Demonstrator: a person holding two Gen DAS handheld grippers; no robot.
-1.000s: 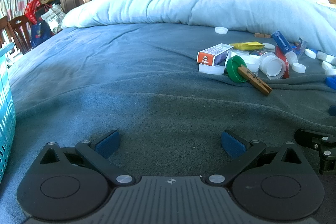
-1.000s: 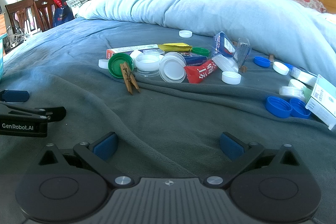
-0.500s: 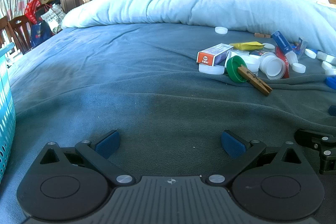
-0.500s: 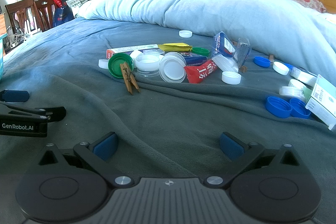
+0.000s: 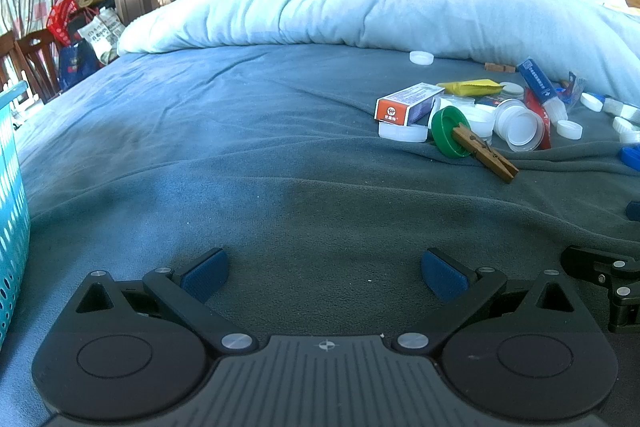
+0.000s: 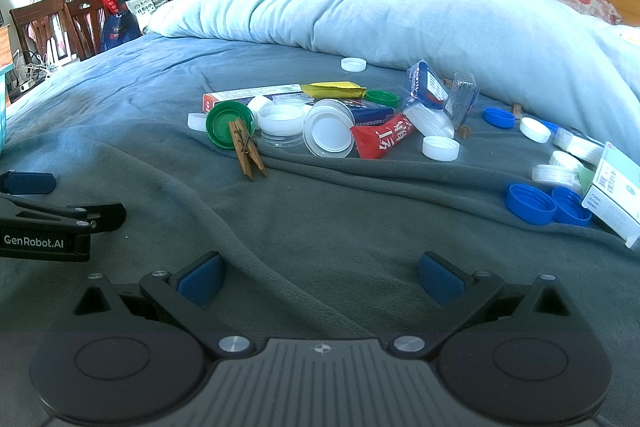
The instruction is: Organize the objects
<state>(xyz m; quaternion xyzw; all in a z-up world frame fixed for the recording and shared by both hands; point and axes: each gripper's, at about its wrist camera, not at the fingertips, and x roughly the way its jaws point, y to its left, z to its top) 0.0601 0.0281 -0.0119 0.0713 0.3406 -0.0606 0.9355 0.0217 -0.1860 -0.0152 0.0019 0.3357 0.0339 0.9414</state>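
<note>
Clutter of caps, lids and packets: unsorted, mid-bed. Near: left gripper (image 5: 324, 273) and right gripper (image 6: 320, 273), both wide and empty, low over grey blanket (image 6: 320, 219), poised for picking. Farther: wooden clothespin (image 6: 246, 151) against green lid (image 6: 228, 123). Far left: teal basket (image 5: 12, 219), likely destination.

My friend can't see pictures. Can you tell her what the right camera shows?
The open right gripper rests on a grey-blue blanket, empty. Ahead lies a jumble: a green lid with a wooden clothespin, white lids, blue caps and small boxes.
</note>
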